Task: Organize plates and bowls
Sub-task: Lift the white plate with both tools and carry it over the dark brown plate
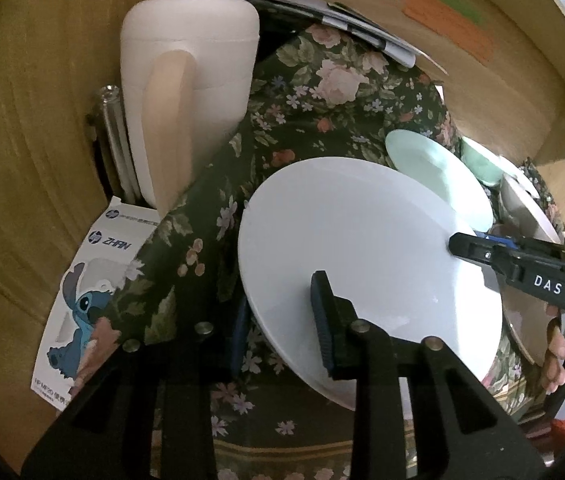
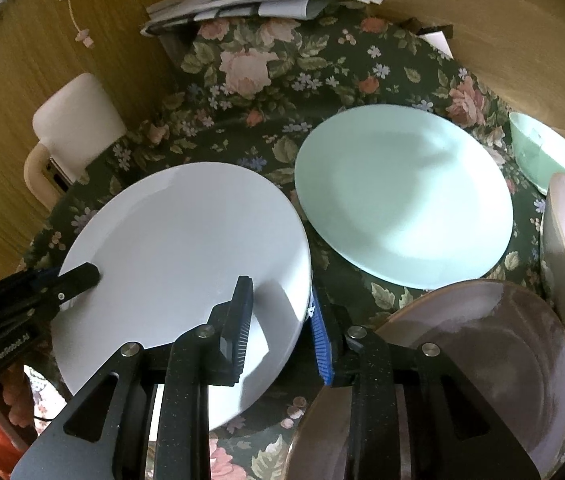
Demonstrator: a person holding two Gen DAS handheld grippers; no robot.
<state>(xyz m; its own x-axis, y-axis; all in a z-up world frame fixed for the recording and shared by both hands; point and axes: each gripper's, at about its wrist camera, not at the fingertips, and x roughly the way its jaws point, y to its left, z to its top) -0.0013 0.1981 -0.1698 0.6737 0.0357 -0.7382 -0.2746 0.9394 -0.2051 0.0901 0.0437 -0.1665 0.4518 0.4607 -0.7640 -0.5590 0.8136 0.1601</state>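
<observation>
While clamped, white plate (image 2: 186,236) aloft

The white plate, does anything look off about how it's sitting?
Yes. The white plate is tilted, not flat on the floral cloth, unlike the mint plate beside it. The left gripper and right gripper each clamp its rim on opposite sides, holding it askew. No chips or spills show.

Both grippers (image 1: 278,320) (image 2: 278,328) — clamped, angled downward
</observation>
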